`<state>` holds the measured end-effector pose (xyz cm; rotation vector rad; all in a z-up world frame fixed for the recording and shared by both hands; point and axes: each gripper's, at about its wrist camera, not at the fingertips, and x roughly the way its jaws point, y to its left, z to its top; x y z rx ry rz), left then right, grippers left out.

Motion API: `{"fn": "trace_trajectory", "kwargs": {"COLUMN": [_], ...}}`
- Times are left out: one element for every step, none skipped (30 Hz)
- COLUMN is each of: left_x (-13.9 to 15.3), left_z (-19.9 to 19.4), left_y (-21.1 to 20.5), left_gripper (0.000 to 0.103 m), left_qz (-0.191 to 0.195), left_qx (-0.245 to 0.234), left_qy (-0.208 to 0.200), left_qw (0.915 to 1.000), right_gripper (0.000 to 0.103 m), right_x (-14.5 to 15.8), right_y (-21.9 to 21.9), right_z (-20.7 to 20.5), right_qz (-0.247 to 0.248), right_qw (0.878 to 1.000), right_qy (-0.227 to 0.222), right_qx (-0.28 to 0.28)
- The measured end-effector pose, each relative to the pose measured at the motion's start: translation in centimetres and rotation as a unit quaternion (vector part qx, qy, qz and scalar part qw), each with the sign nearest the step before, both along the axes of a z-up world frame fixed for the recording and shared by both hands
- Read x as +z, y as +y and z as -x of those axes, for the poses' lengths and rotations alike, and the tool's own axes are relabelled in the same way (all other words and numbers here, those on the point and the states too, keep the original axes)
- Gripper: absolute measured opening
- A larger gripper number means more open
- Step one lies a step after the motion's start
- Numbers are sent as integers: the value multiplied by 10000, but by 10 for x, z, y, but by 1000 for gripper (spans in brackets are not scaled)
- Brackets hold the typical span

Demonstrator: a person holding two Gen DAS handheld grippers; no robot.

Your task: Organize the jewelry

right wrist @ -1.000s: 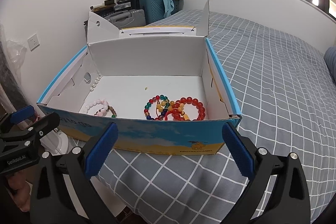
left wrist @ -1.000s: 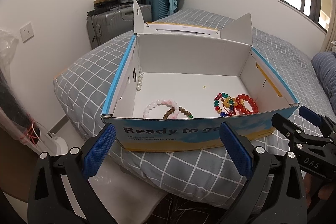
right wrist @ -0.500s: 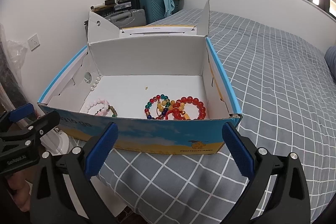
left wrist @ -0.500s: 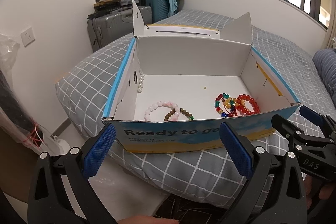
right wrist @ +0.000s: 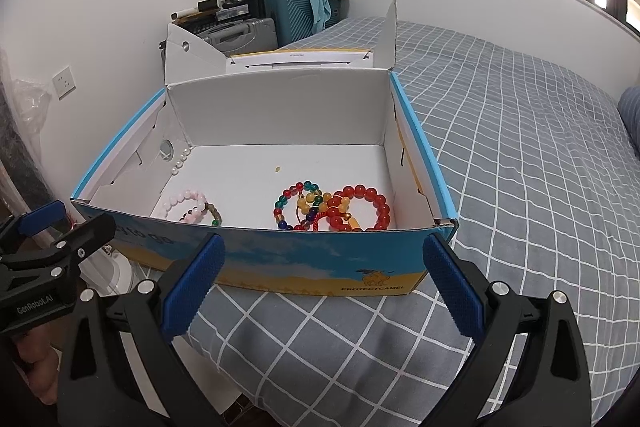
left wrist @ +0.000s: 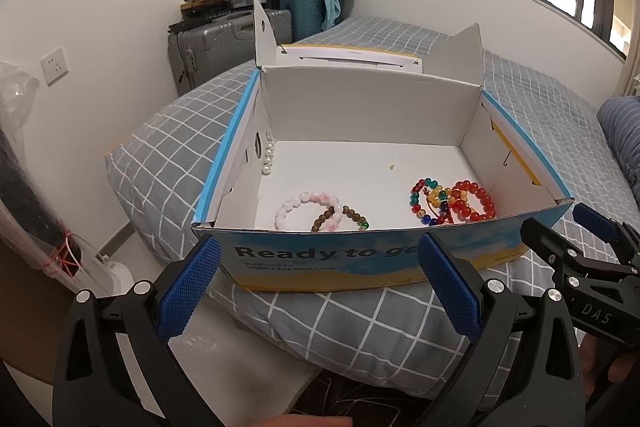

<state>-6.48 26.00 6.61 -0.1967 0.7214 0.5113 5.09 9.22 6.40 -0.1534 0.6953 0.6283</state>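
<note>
An open blue-and-white cardboard box (left wrist: 360,263) (right wrist: 320,267) sits on the bed's near corner. Inside lie a pink bead bracelet (left wrist: 308,207) (right wrist: 184,201), a brown bead bracelet (left wrist: 340,217) (right wrist: 214,213), a multicoloured bracelet (left wrist: 426,197) (right wrist: 298,205), a red bracelet (left wrist: 474,201) (right wrist: 364,207) and a white pearl strand (left wrist: 268,159) (right wrist: 180,161) by the left wall. My left gripper (left wrist: 316,283) is open and empty in front of the box. My right gripper (right wrist: 324,283) is open and empty, also in front of the box.
The bed has a grey checked cover (right wrist: 520,147). Suitcases (left wrist: 224,43) stand against the far wall with clutter on top. A plastic-wrapped object (left wrist: 24,187) stands at the left. The box lid (left wrist: 348,57) stands up behind the box.
Both grippers have edged slightly closer and higher, so more of the box floor shows. Both stay open and empty. The jewelry has not moved.
</note>
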Motion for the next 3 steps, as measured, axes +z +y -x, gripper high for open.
{"fn": "trace_trajectory", "kwargs": {"left_x": [0,0,0], "left_z": [0,-1,-1], "left_y": [0,0,-1], "left_gripper": [97,97,97], "left_qz": [1,-7,-20], "left_qx": [5,11,11], "left_qy": [-2,0,5], "left_qw": [10000,10000,10000], "right_gripper": [95,95,95], "right_x": [0,0,0], "right_y": [0,0,0], "right_z": [0,0,0], "right_qz": [4,0,-4], "right_qw": [10000,10000,10000], "right_qy": [-4,-5,-3], "right_qx": [-1,0,-4]}}
